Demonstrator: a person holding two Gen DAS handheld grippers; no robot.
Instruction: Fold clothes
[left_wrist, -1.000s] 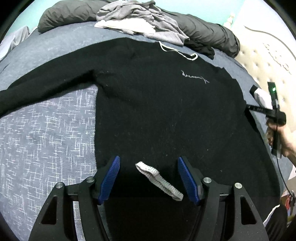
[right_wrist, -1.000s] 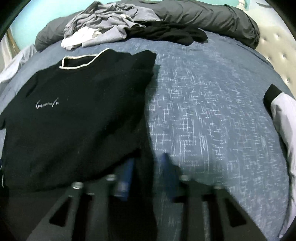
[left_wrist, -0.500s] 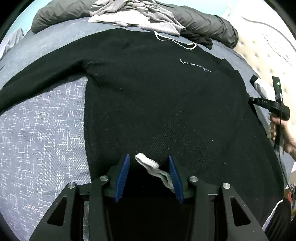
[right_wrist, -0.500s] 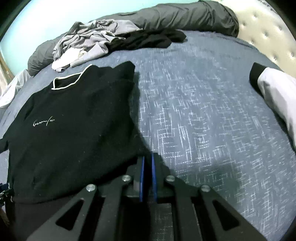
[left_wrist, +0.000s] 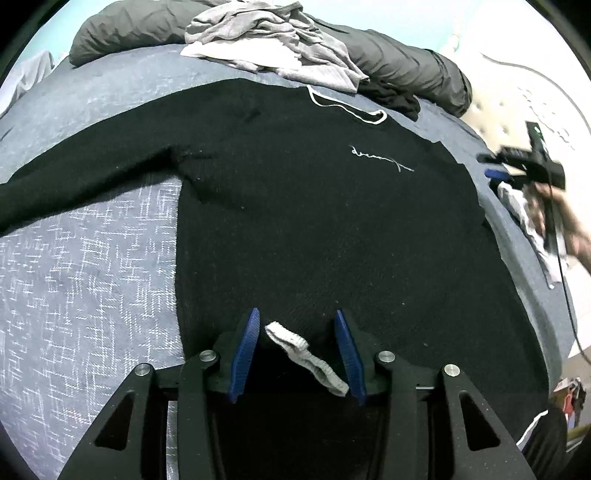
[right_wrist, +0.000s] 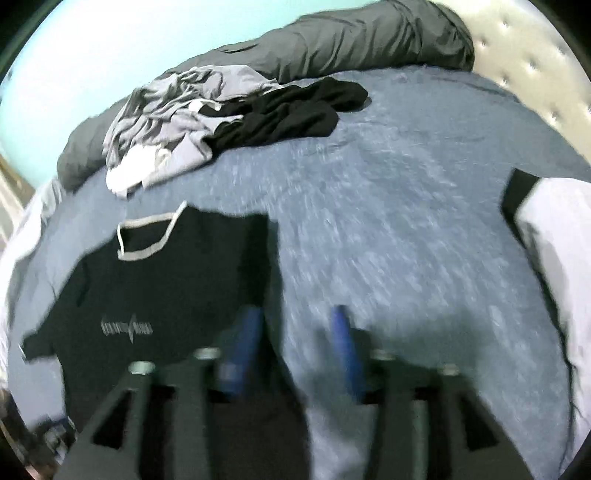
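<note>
From my left wrist, the black sweater (left_wrist: 314, 206) lies flat on the blue bedspread (left_wrist: 85, 266), its long axis running away from me: hem at my fingers, white-trimmed collar (left_wrist: 347, 105) at the far end near the heap of grey clothes (left_wrist: 273, 44). One sleeve (left_wrist: 85, 177) stretches out to the left across the bed. My left gripper (left_wrist: 295, 350) sits at the hem with its blue pads half parted; black hem cloth and a white tag (left_wrist: 303, 354) are bunched between them, but there is a gap at each pad, so I would not call it a firm pinch. At the far right edge of this view my right gripper (left_wrist: 517, 166) is blurred, in a hand (left_wrist: 569, 221), just beyond the sweater's right side.

From my right wrist, everything is smeared by motion. My right gripper (right_wrist: 295, 343) has its jaws opening, and between them I see only bedspread (right_wrist: 406, 229) and shadow, no cloth. The sweater (right_wrist: 159, 295) lies to the left of these jaws, its right edge just beside my left pad. A white garment with a black cuff (right_wrist: 554, 229) lies at the right.

I judge the remaining sleeve is the next thing to fold in, and my left hand is the nearer one to it
</note>
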